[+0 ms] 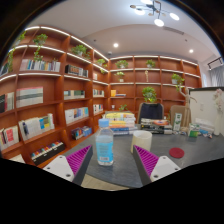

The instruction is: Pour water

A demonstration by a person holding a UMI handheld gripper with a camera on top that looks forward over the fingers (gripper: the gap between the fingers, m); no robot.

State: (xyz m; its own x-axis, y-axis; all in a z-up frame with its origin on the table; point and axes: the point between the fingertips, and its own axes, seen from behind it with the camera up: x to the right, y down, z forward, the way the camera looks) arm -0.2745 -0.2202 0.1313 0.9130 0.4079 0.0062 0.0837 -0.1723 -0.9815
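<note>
Jaws standing released, wide apart, nothing pressed between them; gripper (112, 165) looking forward over a grey worktop (122, 165); the two fingers showing low in the view, each wearing a magenta pad (78, 159) on its inner face, both pads bare and clear of any object.

A clear plastic water bottle (104, 143) standing upright on the worktop, in the gap between the fingers but closer to the left one, ahead of the fingertips rather than in their reach; a pale label wrapping its middle, a cap sitting on top; gaps showing on both sides of it, no contact with either pad.

A white cup (142, 141) sitting just right of the bottle, a little farther on, apart from it; a small red round object (177, 153) lying flat on the worktop beyond the right finger.

Farther back, a dark office chair (151, 111) facing the worktop; a whiteboard (207, 110) standing at the right; wooden bookshelves (45, 100) running along the left wall and curving round the back, books and green potted plants (80, 48) filling the tiers; ceiling lights (152, 13) glowing overhead.
</note>
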